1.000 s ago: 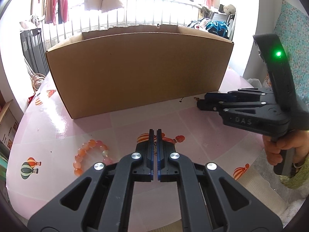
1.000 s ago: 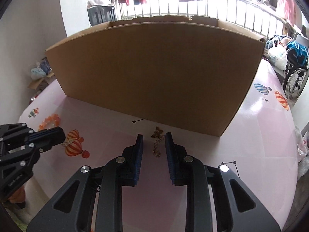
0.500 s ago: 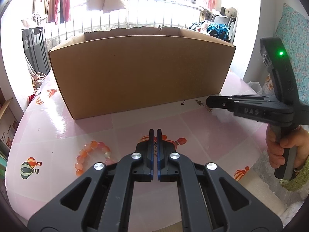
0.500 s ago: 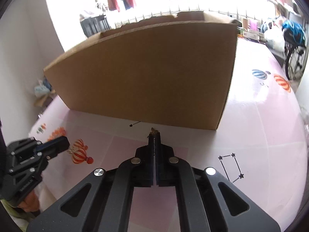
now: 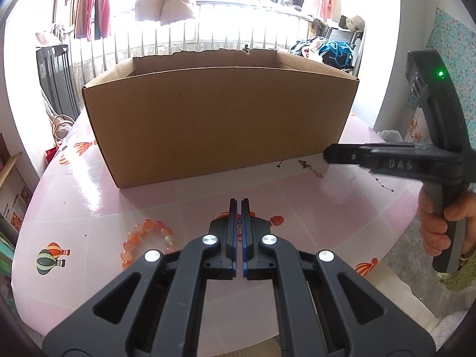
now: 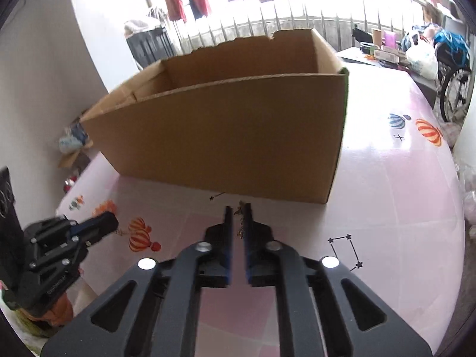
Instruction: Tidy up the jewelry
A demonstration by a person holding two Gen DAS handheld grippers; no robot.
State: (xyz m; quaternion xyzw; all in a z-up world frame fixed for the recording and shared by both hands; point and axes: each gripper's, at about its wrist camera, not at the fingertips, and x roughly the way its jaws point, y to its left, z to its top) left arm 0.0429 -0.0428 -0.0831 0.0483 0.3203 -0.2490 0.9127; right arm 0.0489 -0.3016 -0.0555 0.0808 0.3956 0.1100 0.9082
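While angled down at the table (image 5: 342,208), left gripper (image 5: 237,205) closed empty, right gripper (image 6: 238,212) just reopened over gold chain (image 6: 241,223).

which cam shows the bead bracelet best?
Left wrist: the bracelet lies close on the table, single orange beads distinct, though the left gripper hides part. Right wrist shows only a small orange blur at far left.

Beyond my round pink balloon-print tabletop (image 5: 342,208), bright daylight floods through a railed window (image 5: 226,26) hung with drying clothes (image 5: 89,3); white walls (image 6: 59,74) flank it.
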